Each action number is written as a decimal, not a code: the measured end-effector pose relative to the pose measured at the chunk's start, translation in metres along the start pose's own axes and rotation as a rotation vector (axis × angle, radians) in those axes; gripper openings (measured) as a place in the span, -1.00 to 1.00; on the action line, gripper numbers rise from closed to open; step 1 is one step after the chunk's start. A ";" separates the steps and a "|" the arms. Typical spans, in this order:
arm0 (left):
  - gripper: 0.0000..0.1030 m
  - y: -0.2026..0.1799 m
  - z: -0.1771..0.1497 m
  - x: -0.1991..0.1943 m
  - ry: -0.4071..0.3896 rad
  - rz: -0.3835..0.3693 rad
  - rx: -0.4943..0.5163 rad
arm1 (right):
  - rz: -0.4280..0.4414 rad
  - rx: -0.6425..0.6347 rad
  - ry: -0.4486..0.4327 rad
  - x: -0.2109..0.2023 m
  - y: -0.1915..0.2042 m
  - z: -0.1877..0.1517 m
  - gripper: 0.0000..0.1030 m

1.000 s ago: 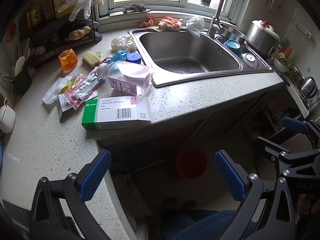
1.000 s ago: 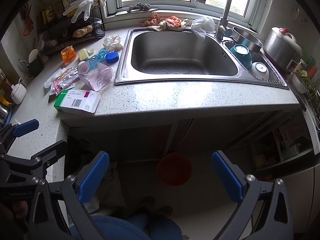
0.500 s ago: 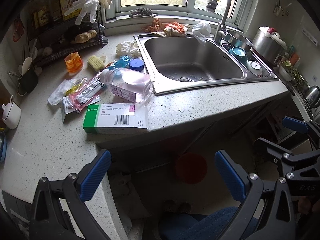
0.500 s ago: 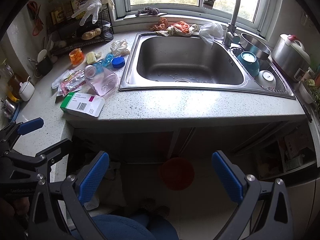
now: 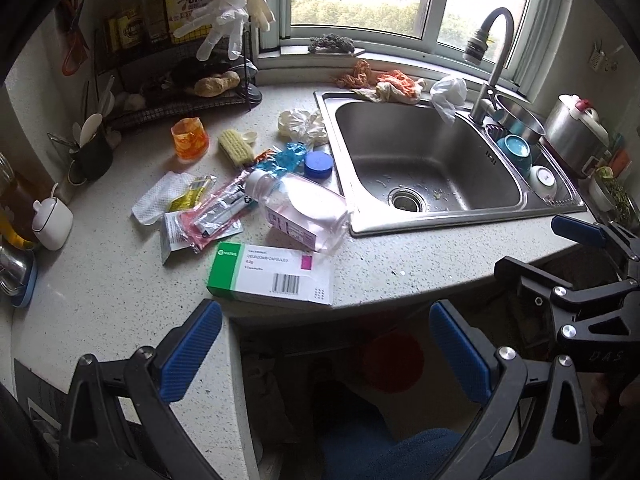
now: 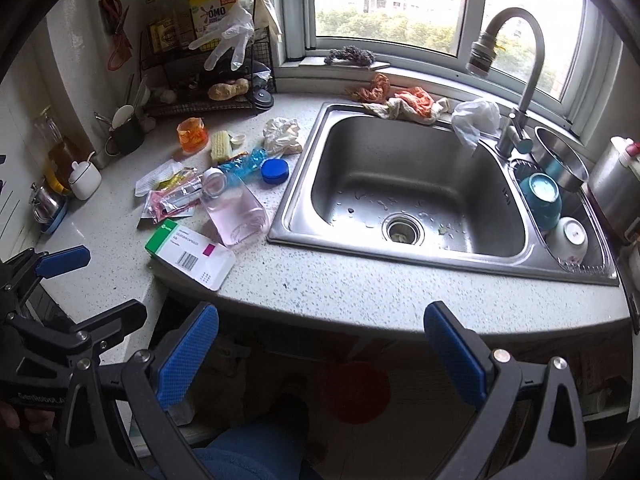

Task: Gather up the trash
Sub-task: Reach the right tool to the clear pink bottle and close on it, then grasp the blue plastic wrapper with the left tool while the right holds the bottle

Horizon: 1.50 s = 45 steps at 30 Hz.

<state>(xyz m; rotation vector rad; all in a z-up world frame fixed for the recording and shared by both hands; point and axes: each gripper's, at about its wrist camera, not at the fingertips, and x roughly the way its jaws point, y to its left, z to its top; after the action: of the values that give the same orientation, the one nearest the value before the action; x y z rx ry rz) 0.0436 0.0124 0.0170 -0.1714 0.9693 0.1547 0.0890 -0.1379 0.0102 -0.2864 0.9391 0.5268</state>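
Trash lies on the speckled counter (image 5: 100, 292) left of the sink: a green and white medicine box (image 5: 272, 278) (image 6: 190, 258) at the front edge, a clear pink bottle (image 5: 300, 212) (image 6: 236, 214) on its side, pink and silver wrappers (image 5: 208, 218) (image 6: 170, 200), a blue wrapper (image 5: 284, 158), a blue lid (image 5: 319, 164) (image 6: 274, 170) and crumpled white plastic (image 5: 302, 122) (image 6: 282, 134). My left gripper (image 5: 324, 352) is open and empty, just in front of the box. My right gripper (image 6: 320, 356) is open and empty, below the counter's front edge.
A steel sink (image 6: 404, 184) with a faucet (image 6: 520, 76) fills the middle. Bowls (image 6: 542, 200) sit in its right basin. Rags (image 6: 400, 102) lie behind it. A wire rack (image 5: 180, 80) stands at the back left. A red bin (image 6: 354, 390) stands on the floor under the counter.
Both grippers have moved up and forward toward the counter; the trash and sink now look larger and closer. Both stay open and empty.
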 end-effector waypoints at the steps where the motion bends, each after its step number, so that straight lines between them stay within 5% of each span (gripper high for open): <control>1: 1.00 0.007 0.006 0.003 -0.004 0.007 -0.014 | 0.013 -0.014 0.000 0.006 0.003 0.007 0.99; 14: 1.00 0.104 0.060 0.056 0.044 0.138 -0.150 | 0.151 -0.167 0.054 0.099 0.053 0.098 0.99; 28: 1.00 0.144 0.050 0.110 0.153 0.178 -0.215 | 0.207 -0.351 0.266 0.181 0.096 0.098 0.98; 35: 1.00 0.144 0.050 0.116 0.175 0.168 -0.196 | 0.238 -0.324 0.324 0.197 0.092 0.088 0.41; 45: 1.00 0.138 0.073 0.117 0.141 0.132 -0.122 | 0.258 -0.220 0.241 0.178 0.070 0.091 0.31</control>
<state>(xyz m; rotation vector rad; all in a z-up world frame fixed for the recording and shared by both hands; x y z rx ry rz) 0.1391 0.1690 -0.0503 -0.2332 1.1126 0.3265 0.1990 0.0161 -0.0853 -0.4373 1.1613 0.8494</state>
